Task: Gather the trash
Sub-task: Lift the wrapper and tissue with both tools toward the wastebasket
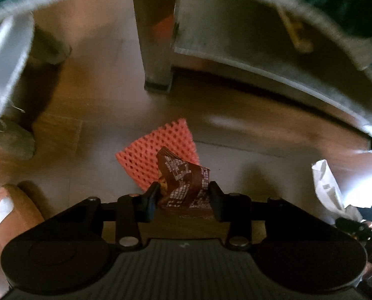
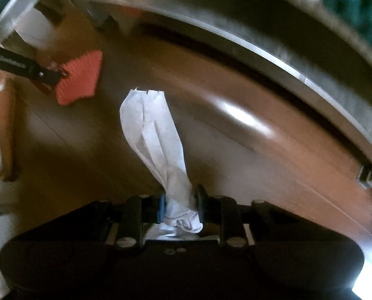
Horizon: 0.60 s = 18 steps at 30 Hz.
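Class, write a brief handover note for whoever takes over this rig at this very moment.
Left tool: shut on brown wrapper.
Right tool: shut on white paper, which hangs forward from the fingers.
Pink foam net: on the wooden floor, just beyond the wrapper.
Done: two pieces picked up.
Left: bin both, then collect the net. No bin in view.

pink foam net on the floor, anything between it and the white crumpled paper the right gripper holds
Nothing: the right wrist view shows bare wooden floor between the pink foam net and white crumpled paper.

The wrapper [image 1: 183, 182] sits between the left jaws — foam mesh [image 1: 158, 147] on the floor [image 1: 236, 130] beyond, tissue [image 1: 328, 187] to its right
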Available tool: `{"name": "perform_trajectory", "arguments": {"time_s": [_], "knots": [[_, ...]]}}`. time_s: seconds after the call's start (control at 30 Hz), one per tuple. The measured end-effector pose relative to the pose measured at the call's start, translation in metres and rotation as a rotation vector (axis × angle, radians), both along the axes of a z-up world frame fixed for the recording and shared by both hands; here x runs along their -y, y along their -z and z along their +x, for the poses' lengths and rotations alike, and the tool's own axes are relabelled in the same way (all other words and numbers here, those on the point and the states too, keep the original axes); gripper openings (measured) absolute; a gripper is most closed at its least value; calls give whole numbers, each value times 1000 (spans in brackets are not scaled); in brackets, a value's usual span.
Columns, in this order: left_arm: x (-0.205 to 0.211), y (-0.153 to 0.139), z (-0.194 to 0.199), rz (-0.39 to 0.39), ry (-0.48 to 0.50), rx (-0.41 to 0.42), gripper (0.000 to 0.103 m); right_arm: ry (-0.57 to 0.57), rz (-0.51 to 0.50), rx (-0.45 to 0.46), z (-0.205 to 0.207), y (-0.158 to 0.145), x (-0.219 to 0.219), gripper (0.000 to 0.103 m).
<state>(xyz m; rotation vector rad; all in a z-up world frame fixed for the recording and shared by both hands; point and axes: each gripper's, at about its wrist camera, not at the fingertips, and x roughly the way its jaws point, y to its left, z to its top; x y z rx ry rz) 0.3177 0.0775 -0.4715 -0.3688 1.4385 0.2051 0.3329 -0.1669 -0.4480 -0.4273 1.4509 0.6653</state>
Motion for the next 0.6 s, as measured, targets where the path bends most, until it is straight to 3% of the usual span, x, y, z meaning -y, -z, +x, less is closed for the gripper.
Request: {"name": "perform_trajectory", "arguments": {"time_s": [0.3,0.6], "knots": [[11,-121,-22,-20,-39,154,40,156,153,71,-23,-106,-10,23],[-1,-232,-79,-41,-69,326,40,224,312,173,-63,-213,-29,23]]}}
